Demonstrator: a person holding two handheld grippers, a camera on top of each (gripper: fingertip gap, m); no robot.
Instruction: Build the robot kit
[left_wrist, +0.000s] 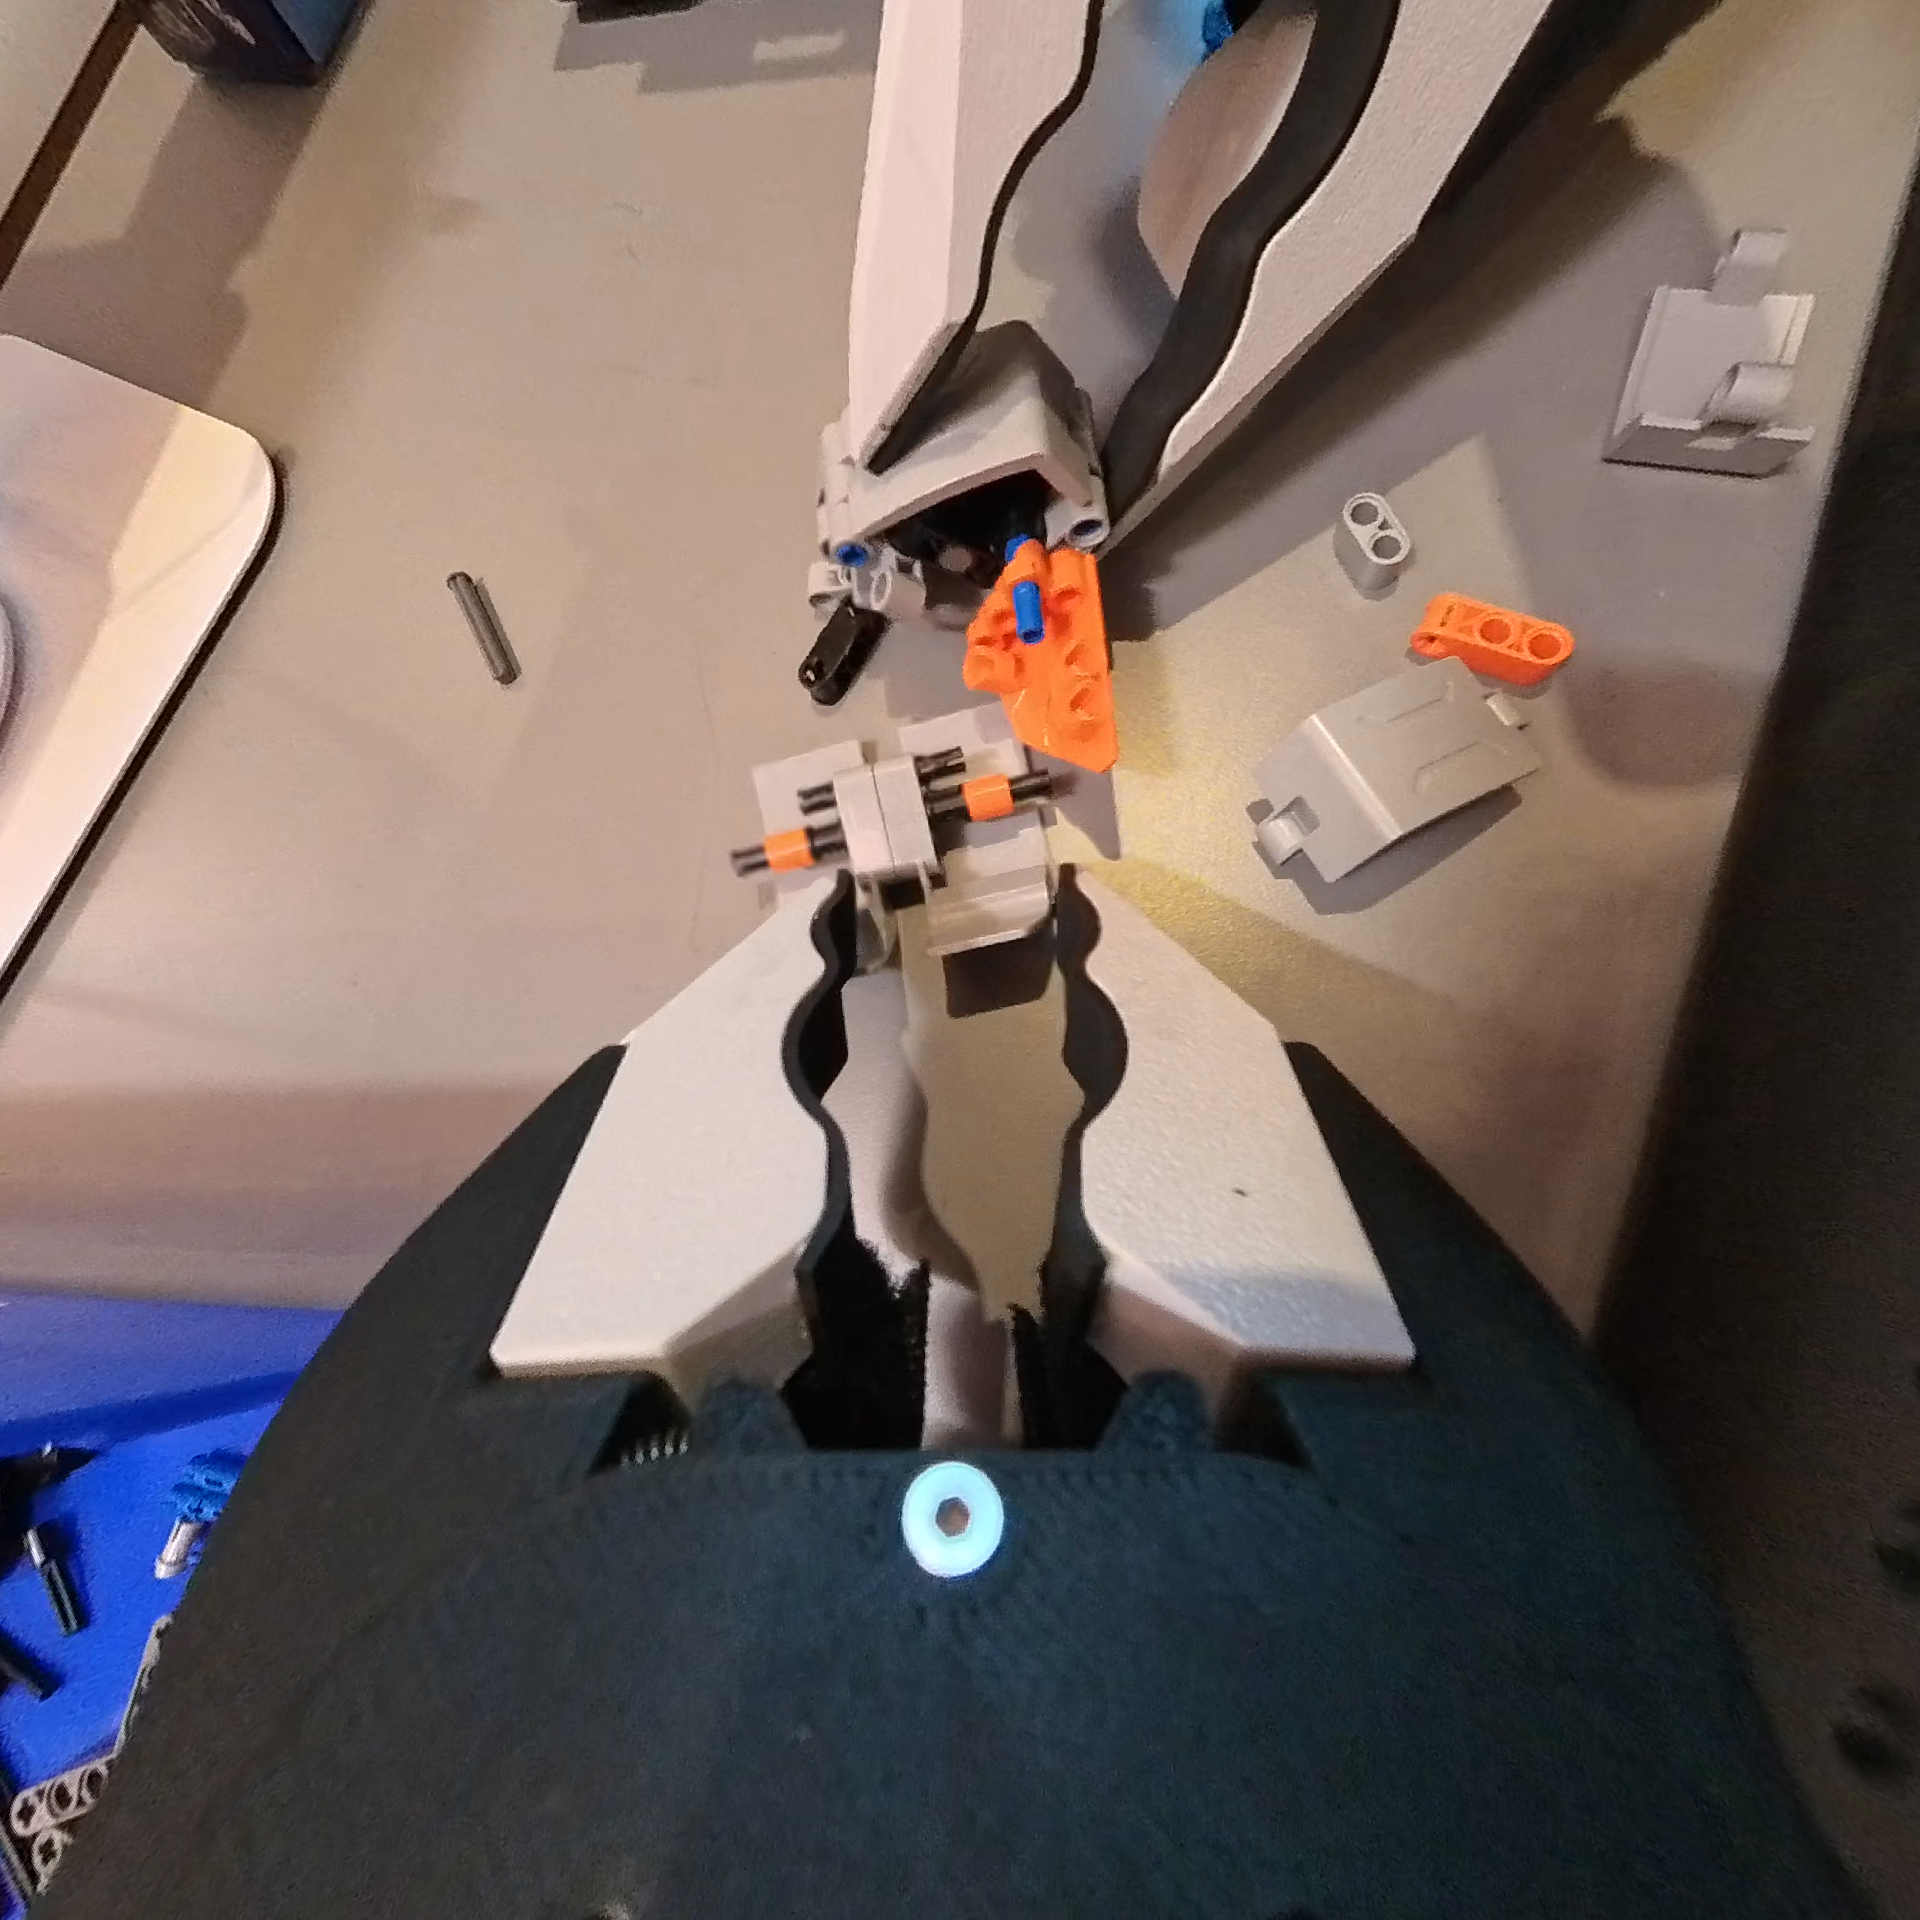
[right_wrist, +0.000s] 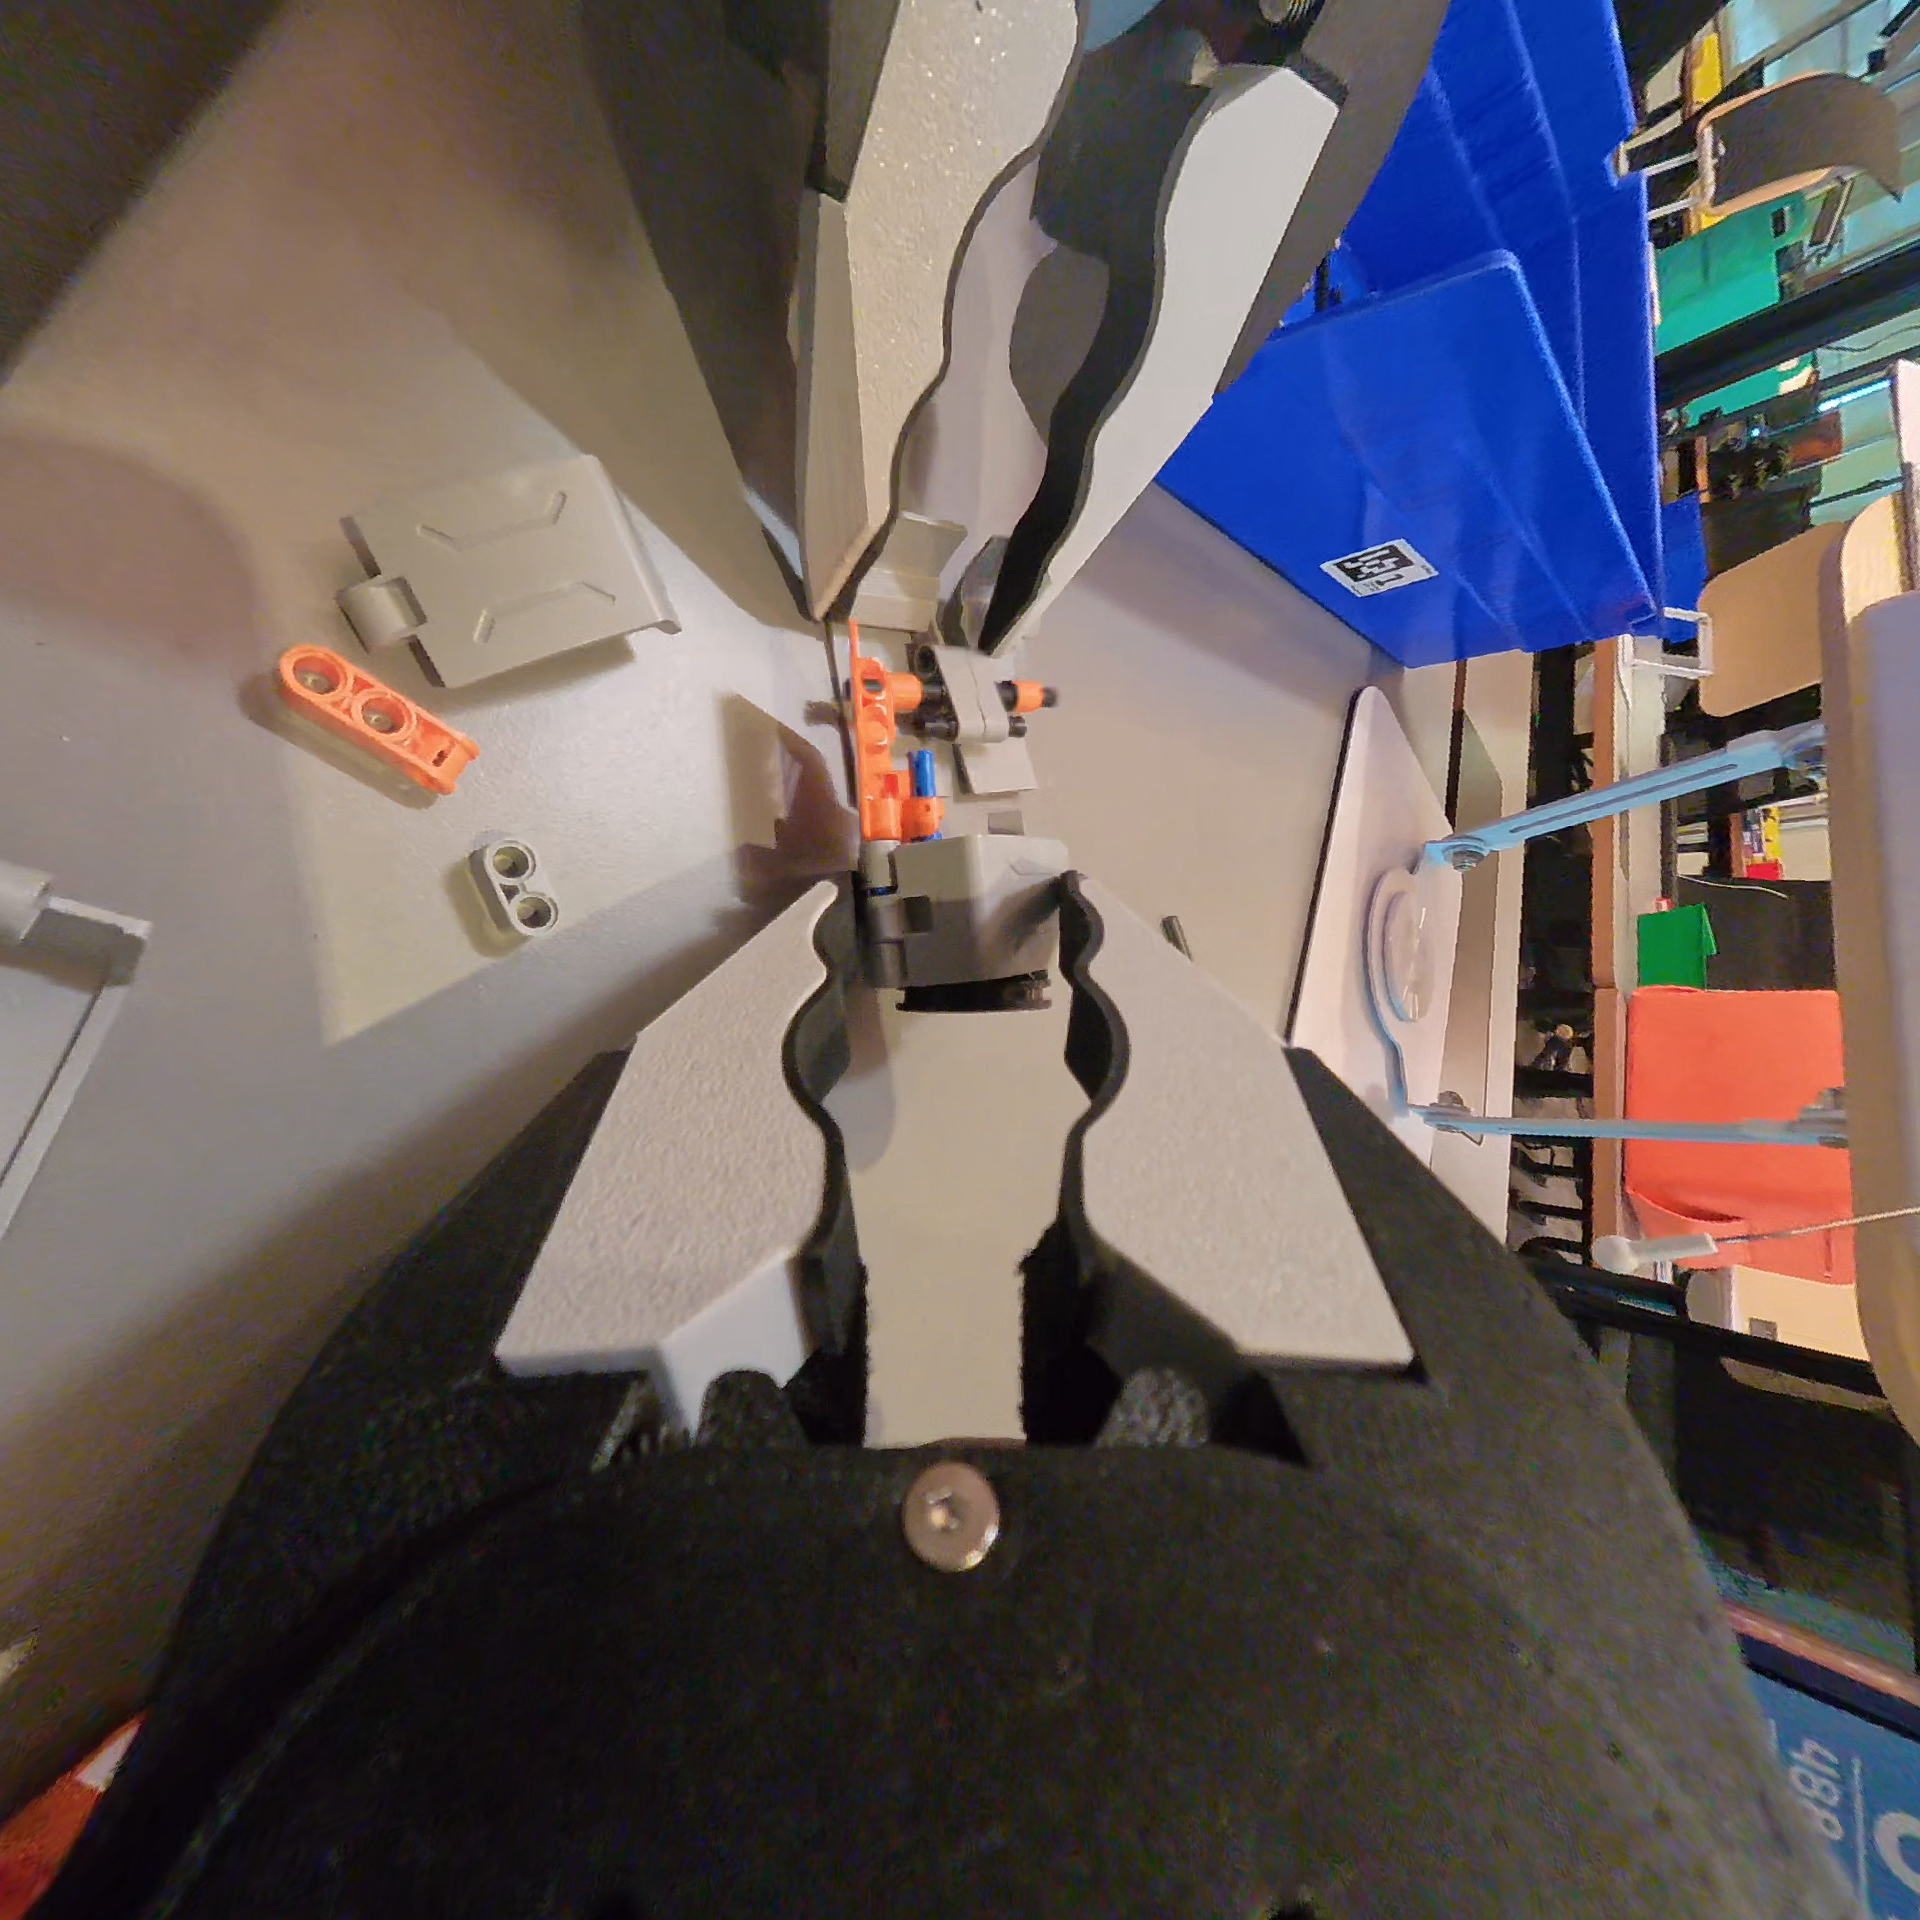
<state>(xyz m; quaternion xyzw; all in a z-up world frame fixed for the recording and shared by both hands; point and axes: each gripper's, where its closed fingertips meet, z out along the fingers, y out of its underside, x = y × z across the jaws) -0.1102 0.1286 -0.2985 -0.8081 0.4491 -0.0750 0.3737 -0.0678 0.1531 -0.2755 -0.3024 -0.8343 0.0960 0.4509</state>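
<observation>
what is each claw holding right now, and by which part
The left claw pinches the grey axle block by its near grey end, axles pointing away. The right claw grips the grey motor block across its sides, orange piece sticking out ahead.

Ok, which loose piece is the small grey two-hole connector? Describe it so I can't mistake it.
Start at the right gripper, shut on the grey block assembly on the grey table. Off to one side lie loose parts: a flat grey hinged panel and an orange three-hole beam. The small grey two-hole connector is the shortest, grey, with just two round holes.
</observation>
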